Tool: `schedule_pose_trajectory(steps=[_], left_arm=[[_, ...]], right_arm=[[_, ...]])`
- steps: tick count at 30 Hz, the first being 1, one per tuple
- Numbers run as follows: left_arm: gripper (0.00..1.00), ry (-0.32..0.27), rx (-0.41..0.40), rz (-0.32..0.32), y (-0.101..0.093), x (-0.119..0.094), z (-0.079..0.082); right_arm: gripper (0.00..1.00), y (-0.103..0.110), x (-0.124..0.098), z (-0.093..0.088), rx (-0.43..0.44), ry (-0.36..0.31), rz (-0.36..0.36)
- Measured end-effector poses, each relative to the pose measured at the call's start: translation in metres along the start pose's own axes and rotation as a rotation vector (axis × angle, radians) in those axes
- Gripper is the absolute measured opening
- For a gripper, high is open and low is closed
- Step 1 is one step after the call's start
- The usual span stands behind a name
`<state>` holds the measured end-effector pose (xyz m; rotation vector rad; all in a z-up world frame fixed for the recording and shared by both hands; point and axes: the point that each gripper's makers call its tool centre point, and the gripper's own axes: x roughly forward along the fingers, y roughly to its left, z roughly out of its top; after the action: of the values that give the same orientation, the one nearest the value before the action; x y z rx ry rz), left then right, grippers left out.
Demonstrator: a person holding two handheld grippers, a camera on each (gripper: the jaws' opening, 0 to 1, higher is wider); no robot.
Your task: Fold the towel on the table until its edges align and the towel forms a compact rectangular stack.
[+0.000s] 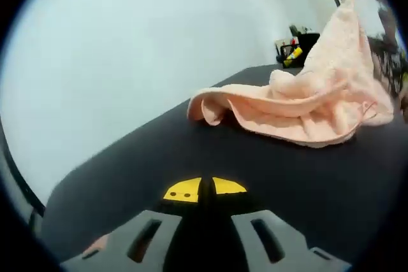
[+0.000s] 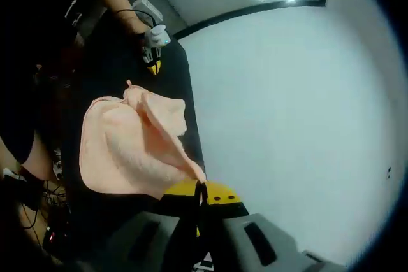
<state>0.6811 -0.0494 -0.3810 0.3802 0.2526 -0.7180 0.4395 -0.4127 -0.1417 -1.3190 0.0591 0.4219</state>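
Observation:
A peach towel (image 1: 306, 106) lies rumpled on the black table (image 1: 191, 151), with one corner pulled up toward the top right. My left gripper (image 1: 204, 189) rests low over the table short of the towel, its yellow-tipped jaws shut with nothing between them. In the right gripper view, my right gripper (image 2: 201, 192) is shut on a corner of the towel (image 2: 127, 144), which drapes away from the jaws down to the table (image 2: 182, 74). Beyond the towel, the left gripper (image 2: 153, 62) is held by a hand.
A black organiser (image 1: 294, 48) with yellow and red items stands at the table's far end. A person's arm (image 2: 118, 1) reaches in above the table. Cables (image 2: 32, 211) lie beside the table. The table's edge (image 2: 194, 125) runs just beside the towel.

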Motion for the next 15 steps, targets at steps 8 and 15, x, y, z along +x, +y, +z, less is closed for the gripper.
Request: schedule_pose_trajectory(steps=[8, 15], left_arm=[[0.07, -0.029, 0.104, -0.026, -0.017, -0.018, 0.01], [0.1, -0.038, 0.214, -0.003, -0.025, -0.012, 0.033]], right_arm=[[0.0, -0.03, -0.078, -0.006, -0.006, 0.058, -0.129], [0.0, -0.054, -0.116, -0.03, 0.057, 0.146, -0.259]])
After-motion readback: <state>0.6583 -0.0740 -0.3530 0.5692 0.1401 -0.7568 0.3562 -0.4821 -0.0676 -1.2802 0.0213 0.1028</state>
